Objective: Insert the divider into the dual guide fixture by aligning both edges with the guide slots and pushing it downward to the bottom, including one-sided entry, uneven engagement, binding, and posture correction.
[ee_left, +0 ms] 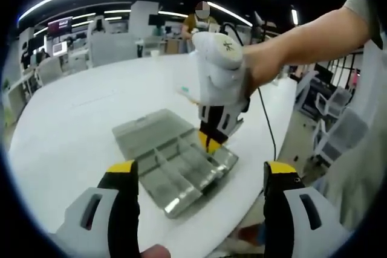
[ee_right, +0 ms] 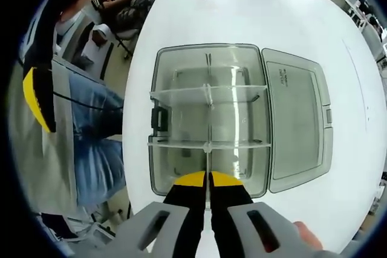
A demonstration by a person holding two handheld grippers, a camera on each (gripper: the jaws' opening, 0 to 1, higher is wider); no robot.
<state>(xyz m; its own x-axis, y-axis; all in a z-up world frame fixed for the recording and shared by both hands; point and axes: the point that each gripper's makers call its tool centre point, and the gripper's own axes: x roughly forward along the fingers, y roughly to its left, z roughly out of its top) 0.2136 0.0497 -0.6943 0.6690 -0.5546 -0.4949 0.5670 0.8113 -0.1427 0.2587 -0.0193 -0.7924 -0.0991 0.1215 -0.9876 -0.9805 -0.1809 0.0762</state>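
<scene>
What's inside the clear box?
Clear plastic walls split the clear box into little rooms, and the rooms look empty. The right gripper is shut on one thin wall, hiding the spot under its tips.

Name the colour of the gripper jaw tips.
Yellow tips on black jaws, clearest in the left gripper view on the left gripper; the right gripper matches.
</scene>
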